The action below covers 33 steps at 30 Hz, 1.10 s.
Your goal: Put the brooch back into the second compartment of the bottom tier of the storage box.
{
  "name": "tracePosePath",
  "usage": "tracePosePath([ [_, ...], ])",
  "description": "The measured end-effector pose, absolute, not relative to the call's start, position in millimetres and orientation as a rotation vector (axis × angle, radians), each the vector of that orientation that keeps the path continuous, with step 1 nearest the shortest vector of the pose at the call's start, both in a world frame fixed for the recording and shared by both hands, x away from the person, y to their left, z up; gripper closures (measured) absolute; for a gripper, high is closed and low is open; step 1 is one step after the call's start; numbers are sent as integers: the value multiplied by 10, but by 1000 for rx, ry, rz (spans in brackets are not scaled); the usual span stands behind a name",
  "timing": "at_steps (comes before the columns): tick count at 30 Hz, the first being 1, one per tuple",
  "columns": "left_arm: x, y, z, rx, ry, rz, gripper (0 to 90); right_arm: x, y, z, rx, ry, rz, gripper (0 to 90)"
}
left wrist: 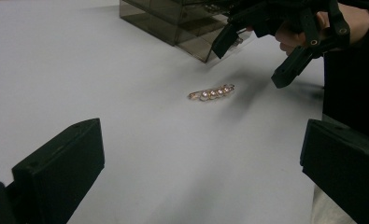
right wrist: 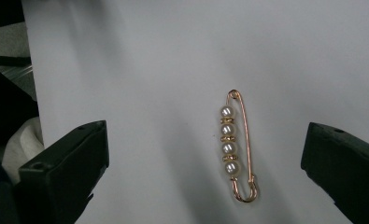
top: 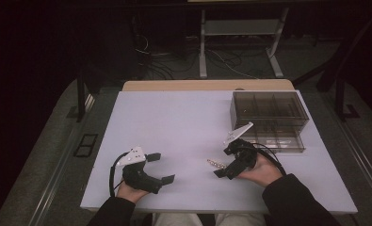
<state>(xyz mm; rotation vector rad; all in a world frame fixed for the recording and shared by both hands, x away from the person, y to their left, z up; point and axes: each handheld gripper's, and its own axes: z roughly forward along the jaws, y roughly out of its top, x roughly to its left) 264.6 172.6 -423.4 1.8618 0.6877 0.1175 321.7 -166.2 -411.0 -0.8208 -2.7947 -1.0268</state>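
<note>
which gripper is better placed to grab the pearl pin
Right. The right gripper hovers open just beside the pearl pin, which lies between its jaws' line; the left gripper sits farther off.

White table top. Smoked clear compartment box at far right, its drawer pulled out toward the near edge.

The pin was a gold safety-pin brooch with four pearls strung along one bar, gold spacers between them. It lay flat and closed on the white bench, near the front edge, untouched, clasp end toward the right gripper's camera.
</note>
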Motion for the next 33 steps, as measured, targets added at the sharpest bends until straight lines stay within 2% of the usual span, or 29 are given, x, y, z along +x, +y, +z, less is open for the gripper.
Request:
tracePosePath([
  [18,2644,1724,-4232,1862,686,118,0,3302,-1517,-4258,-779,-2837,-911,7],
  [21,2643,1725,-4231,1862,686,118,0,3327,-1518,-4284,-740,-2838,-908,135],
  [25,2644,1726,-4231,1862,686,117,0,3338,-1499,-4301,-735,-2847,-893,153],
  [26,2644,1727,-4230,1862,686,118,0,3343,-1497,-4304,-730,-2849,-892,198],
  [33,2643,1727,-4229,1862,686,117,0,3362,-1498,-4314,-731,-2865,-895,263],
])
